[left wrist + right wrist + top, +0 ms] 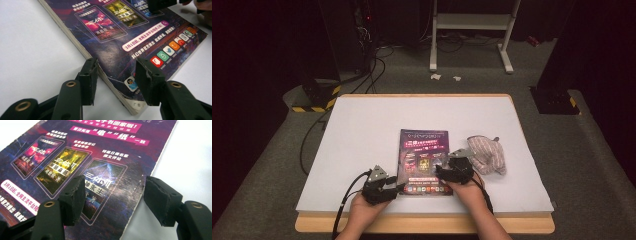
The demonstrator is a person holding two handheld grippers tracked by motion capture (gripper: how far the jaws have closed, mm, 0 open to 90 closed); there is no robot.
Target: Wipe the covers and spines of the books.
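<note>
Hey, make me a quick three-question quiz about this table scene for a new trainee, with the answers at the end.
1. True or false: the magazine lies closed and flat on the white table.
2. Which edge of the magazine does the right gripper straddle? A) its right edge B) its far edge C) its left edge
3. What lies on the table to the right of the magazine?

Key:
1. True.
2. A; the left gripper straddles the spine side near the front corner, jaws open.
3. A crumpled striped cloth.

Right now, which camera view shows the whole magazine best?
The high view: the magazine lies flat on the table, all four edges visible. The left gripper view shows its near corner and stacked page edges; the right gripper view shows cover print and one edge.
</note>
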